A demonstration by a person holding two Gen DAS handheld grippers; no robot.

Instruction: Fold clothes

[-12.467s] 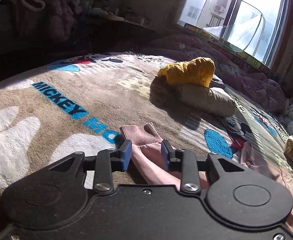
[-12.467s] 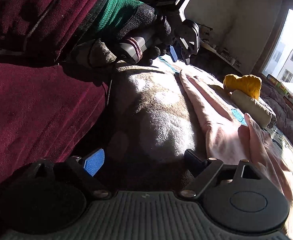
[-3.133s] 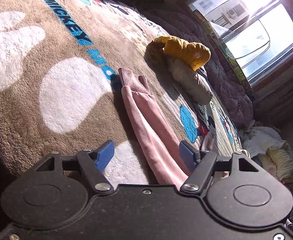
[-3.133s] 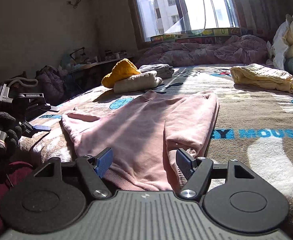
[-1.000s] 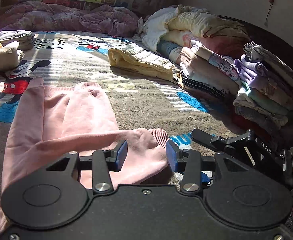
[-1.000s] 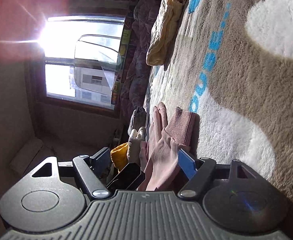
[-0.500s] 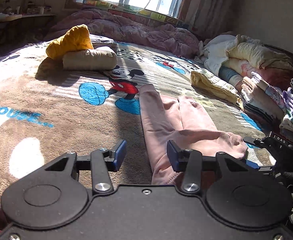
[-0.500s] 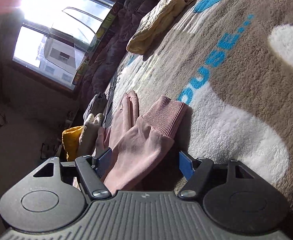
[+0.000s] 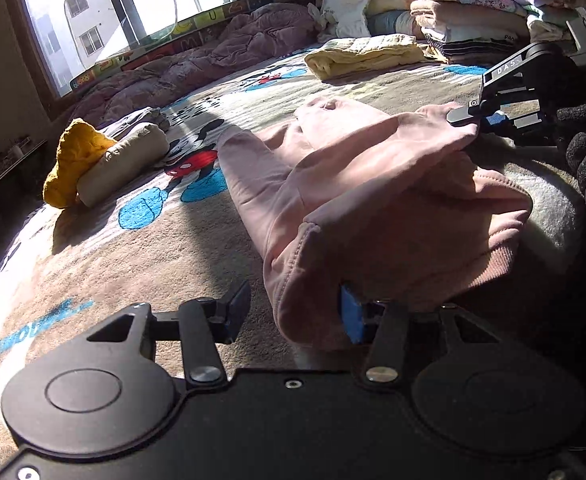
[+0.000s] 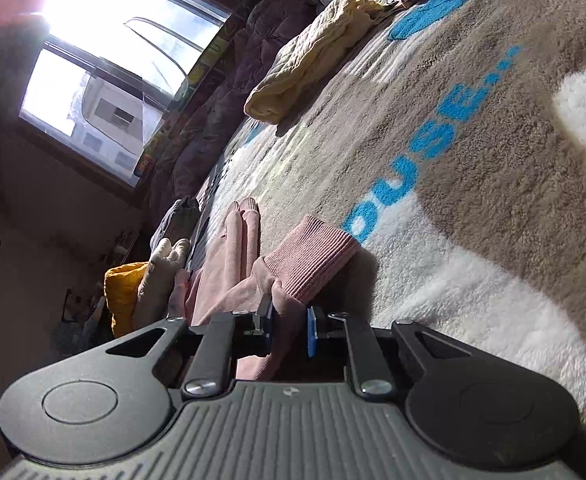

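Tongs first: right tongs (image 10: 289, 330) have just been closing and now pinch pink cloth just behind the ribbed cuff (image 10: 313, 256), jaws narrow w/ fabric bunched between them; in the left view they show far right, gripping a raised fold of the same garment. Left tongs (image 9: 295, 314) have just been opening a bit, about half wide, w/ the near hem corner of the pink top (image 9: 373, 208) sitting between them: the blue pad (image 9: 351, 320) looks to touch the cloth, the other finger stands clear, so no grip yet. Big to small otherwise: the bed w/ its Mickey blanket (image 9: 133, 256) carries everything; the top lies across its near middle, sleeve already laid over the body, far end toward the window. A folded yellow piece (image 9: 367, 56) sits well beyond it, a stack of folded clothes (image 9: 473, 12) past that at the far right, and a yellow-and-beige bundle (image 9: 105, 164) off to the left. Compared w/ half a sec back, the right side went from straddling the cuff to clamped on it, meaning one end is secured. Prob. next need: left closes on the hem so both ends lift together for the next fold.
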